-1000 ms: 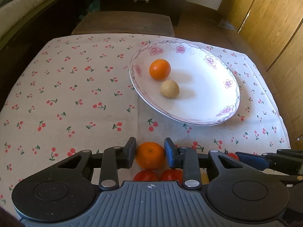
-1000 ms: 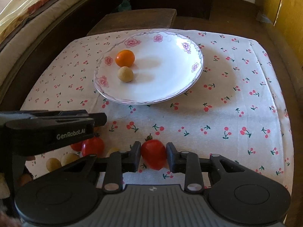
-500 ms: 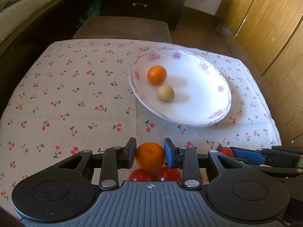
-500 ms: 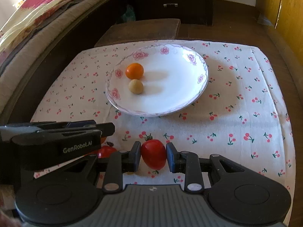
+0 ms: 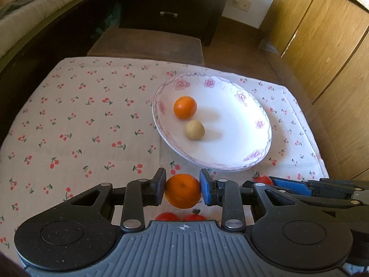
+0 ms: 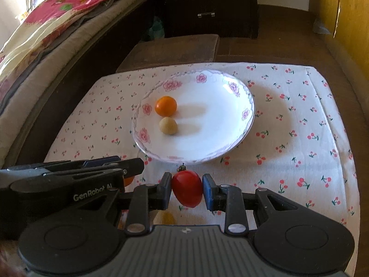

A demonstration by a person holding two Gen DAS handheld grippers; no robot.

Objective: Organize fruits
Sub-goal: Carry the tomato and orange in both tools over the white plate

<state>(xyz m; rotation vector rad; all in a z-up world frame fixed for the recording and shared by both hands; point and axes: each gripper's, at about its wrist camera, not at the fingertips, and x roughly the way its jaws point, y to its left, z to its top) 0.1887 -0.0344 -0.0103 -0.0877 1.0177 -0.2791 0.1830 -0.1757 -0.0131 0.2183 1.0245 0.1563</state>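
Note:
My left gripper (image 5: 183, 190) is shut on an orange mandarin (image 5: 183, 191) and holds it above the cloth, short of the plate's near rim. My right gripper (image 6: 186, 191) is shut on a red tomato (image 6: 187, 192), also raised near the plate's front edge. The white floral plate (image 5: 237, 138) holds an orange (image 5: 185, 107) and a small tan round fruit (image 5: 195, 130); the plate (image 6: 214, 133) shows in the right wrist view too. Two red tomatoes (image 5: 168, 216) lie on the cloth under my left gripper. The right gripper shows at the right of the left wrist view (image 5: 288, 184).
A cherry-print cloth (image 5: 80, 127) covers the table. A brown stool (image 5: 147, 43) stands beyond the far edge, a dark drawer cabinet (image 5: 170, 2) behind it. Wooden cupboards (image 5: 322, 34) are at the right, a bed (image 6: 46, 34) at the left. A yellowish fruit (image 6: 165, 218) lies under my right gripper.
Both grippers have risen and pulled back with their fruit held; the plate looks smaller and farther. The fruit on the plate has not moved.

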